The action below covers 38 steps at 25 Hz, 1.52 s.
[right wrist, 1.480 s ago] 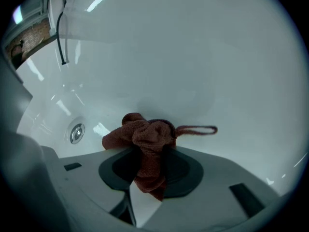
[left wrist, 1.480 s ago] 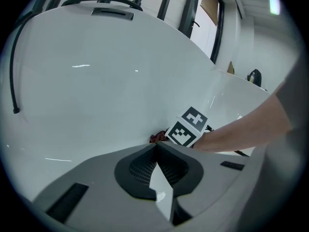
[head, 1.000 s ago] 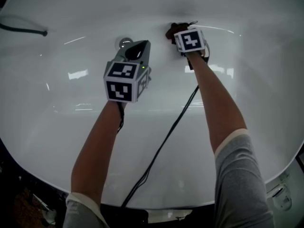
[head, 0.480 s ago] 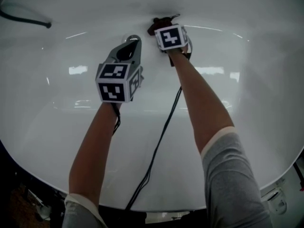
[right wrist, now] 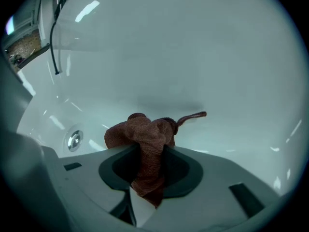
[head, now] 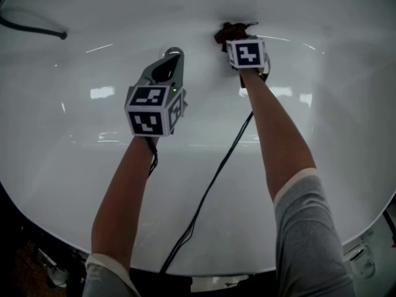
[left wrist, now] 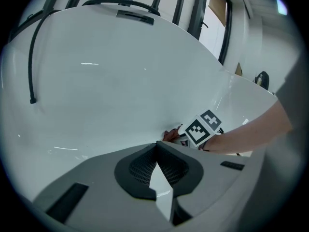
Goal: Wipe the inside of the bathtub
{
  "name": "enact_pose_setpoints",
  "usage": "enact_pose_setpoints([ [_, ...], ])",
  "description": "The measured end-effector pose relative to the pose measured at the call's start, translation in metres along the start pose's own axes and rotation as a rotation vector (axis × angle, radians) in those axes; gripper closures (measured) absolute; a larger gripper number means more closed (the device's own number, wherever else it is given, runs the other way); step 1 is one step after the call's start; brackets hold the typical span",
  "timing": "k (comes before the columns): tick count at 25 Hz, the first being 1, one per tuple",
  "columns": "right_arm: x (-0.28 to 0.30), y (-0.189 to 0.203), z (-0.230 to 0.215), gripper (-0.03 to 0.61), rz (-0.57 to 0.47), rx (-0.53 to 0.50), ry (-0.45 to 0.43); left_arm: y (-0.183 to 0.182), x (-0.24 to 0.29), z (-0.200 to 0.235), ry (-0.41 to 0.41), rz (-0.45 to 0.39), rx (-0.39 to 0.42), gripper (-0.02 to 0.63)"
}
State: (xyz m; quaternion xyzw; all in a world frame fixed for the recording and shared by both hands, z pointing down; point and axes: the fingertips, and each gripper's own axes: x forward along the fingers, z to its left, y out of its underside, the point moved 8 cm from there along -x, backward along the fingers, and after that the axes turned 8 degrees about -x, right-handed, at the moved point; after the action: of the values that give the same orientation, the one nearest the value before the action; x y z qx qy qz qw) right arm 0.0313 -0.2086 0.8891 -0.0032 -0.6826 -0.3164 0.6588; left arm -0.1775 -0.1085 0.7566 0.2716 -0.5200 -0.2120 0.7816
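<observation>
tub: white bathtub (head: 93,166), glossy, seen from above with both bare forearms reaching down into it; grey sleeve on the right arm
right gripper: the right gripper (right wrist: 150,151) is clamped on a brown cloth (right wrist: 142,132); the cloth bunches up above the jaws and a tail of it hangs down between them
where the cloth is: out at the far side of the tub in the head view, just past the right gripper's marker cube (head: 247,52); it looks pressed against the white surface, with one thin strand sticking out to the side
left gripper: the left gripper (left wrist: 157,151) has its jaws together at the tips, nothing in them; it hovers beside the right one, to its left and a bit nearer the person
drain: round metal drain (right wrist: 74,140) on the tub floor, off to the left of the cloth
other stuff: black hose (head: 31,28) lying over the tub's far left edge; black cable (head: 210,184) running from the right gripper back along the tub toward the person
</observation>
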Motion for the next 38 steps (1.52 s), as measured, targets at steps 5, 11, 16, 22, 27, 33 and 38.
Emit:
enact_pose_setpoints([
  [5, -0.009, 0.036, -0.071, 0.451, -0.013, 0.155, 0.099, 0.005, 0.004, -0.009, 0.024, 0.005, -0.005, 0.606],
  [11, -0.005, 0.018, -0.067, 0.453, 0.015, 0.201, 0.152, 0.006, 0.007, -0.009, 0.022, -0.003, -0.012, 0.606],
  [16, -0.006, -0.018, -0.046, 0.459, -0.028, 0.247, 0.148, 0.006, 0.003, -0.001, 0.021, 0.004, -0.003, 0.606],
  [22, -0.004, -0.058, 0.031, 0.459, -0.073, 0.228, -0.07, 0.0, -0.003, 0.013, -0.015, -0.011, -0.011, 0.606],
  [27, -0.011, -0.062, 0.024, 0.459, -0.041, 0.168, 0.012, -0.006, -0.004, 0.007, -0.016, -0.003, 0.004, 0.606],
  [33, -0.039, -0.044, -0.04, 0.459, -0.041, 0.193, 0.129, -0.023, -0.004, -0.014, 0.02, -0.024, 0.01, 0.606],
  [38, -0.06, -0.062, -0.027, 0.459, -0.034, 0.21, 0.068, -0.037, -0.011, -0.03, 0.01, -0.035, 0.034, 0.606],
])
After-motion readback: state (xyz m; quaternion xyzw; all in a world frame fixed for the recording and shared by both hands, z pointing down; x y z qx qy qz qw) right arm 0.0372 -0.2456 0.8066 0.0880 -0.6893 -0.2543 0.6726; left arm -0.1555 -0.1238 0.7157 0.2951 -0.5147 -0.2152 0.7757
